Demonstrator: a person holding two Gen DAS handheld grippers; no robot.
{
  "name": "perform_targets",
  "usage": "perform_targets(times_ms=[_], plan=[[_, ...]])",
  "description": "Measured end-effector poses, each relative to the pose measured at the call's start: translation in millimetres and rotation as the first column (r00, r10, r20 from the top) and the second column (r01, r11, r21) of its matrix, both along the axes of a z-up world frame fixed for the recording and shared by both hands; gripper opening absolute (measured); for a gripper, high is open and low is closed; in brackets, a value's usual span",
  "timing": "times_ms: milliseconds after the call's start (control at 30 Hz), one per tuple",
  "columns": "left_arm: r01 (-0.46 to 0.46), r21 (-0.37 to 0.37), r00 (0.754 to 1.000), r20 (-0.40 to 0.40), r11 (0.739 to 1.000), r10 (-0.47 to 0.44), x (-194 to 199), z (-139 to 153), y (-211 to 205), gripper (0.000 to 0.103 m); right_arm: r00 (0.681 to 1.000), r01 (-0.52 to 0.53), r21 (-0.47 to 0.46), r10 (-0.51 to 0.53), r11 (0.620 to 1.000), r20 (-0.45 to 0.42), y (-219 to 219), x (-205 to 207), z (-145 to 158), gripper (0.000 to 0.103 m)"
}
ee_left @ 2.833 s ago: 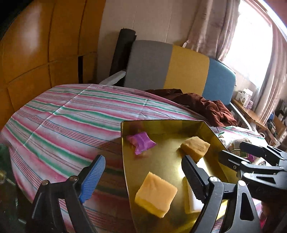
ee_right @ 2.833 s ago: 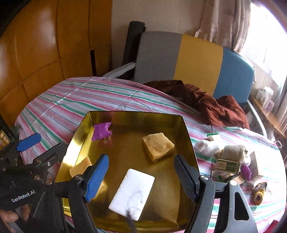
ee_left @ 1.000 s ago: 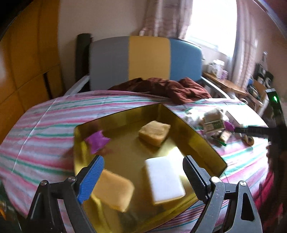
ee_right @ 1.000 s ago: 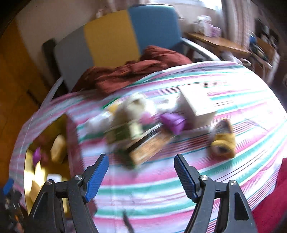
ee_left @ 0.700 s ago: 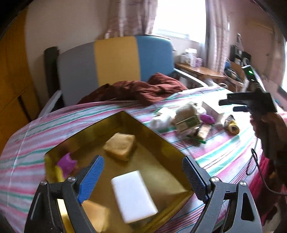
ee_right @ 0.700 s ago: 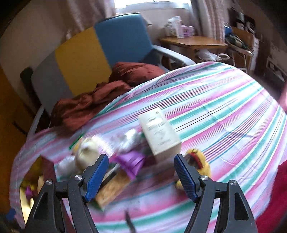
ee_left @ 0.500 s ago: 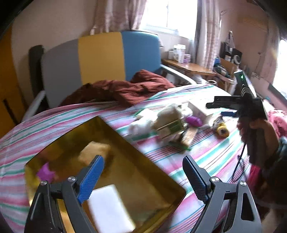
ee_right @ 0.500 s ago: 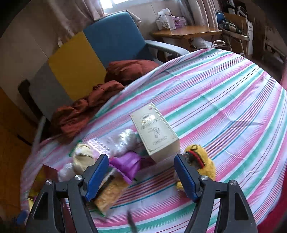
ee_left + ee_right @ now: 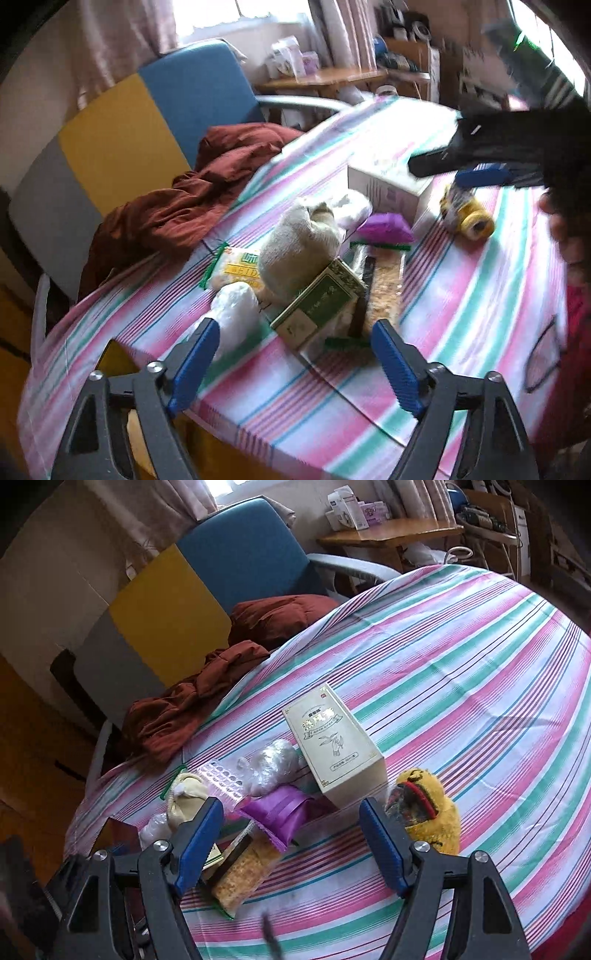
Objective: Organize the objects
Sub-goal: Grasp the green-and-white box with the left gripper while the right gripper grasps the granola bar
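Note:
A pile of loose objects lies on the striped tablecloth [image 9: 461, 672]. It holds a cream box [image 9: 334, 744], a purple pouch [image 9: 282, 812], a yellow plush toy [image 9: 428, 814], a snack packet [image 9: 245, 873], a clear plastic bag [image 9: 273, 762] and a beige plush [image 9: 299, 243] beside a green box [image 9: 319, 301]. My right gripper [image 9: 291, 843] is open and empty just above the purple pouch. My left gripper [image 9: 295, 365] is open and empty in front of the green box. The right gripper also shows in the left wrist view [image 9: 491, 162], over the cream box [image 9: 388, 188].
A corner of the gold tray [image 9: 114, 360] shows at the lower left. A brown cloth [image 9: 207, 698] lies at the table's far edge, against a grey, yellow and blue chair [image 9: 192, 583]. A wooden side table [image 9: 388, 531] stands behind.
Both grippers have swung right, away from the gold tray and toward the pile of loose objects. The right gripper has come closer to the purple pouch. Both stay open.

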State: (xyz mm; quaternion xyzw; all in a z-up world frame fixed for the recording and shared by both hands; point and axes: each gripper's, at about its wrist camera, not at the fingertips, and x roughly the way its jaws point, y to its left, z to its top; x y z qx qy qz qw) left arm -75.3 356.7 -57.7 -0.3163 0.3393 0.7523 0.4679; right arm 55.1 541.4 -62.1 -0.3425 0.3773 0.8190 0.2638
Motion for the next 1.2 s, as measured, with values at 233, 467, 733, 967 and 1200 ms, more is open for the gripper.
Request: perform_targets(times_ms=[233, 467, 733, 967, 1200], plan=[[0.069, -0.071, 0.997, -0.016, 0.995, -0.07, -9, -26, 23, 0.076, 1.0, -0.015, -0.021, 0.015, 1.0, 0.006, 1, -2, -3, 0.077], [0.066, -0.05, 0.995, 0.082, 0.997, -0.062, -15, -35, 30, 0.045, 1.0, -0.017, -0.022, 0.017, 1.0, 0.005, 0, -3, -4, 0.077], [0.051, 0.045, 0.983, 0.172, 0.998, -0.058, 11, -20, 1, 0.035, 1.0, -0.021, -0.044, 0.021, 0.999, -0.007, 1, -2, -6, 0.077], [-0.012, 0.108, 0.974, 0.224, 0.994, -0.012, 29, 4, -30, 0.032, 0.991, -0.13, -0.074, 0.132, 0.989, 0.021, -12, -18, -14, 0.077], [-0.076, 0.146, 0.966, 0.256, 0.986, 0.037, 40, 11, -62, 0.031, 0.956, -0.267, -0.121, 0.279, 0.956, 0.091, -36, -39, -28, 0.077]])
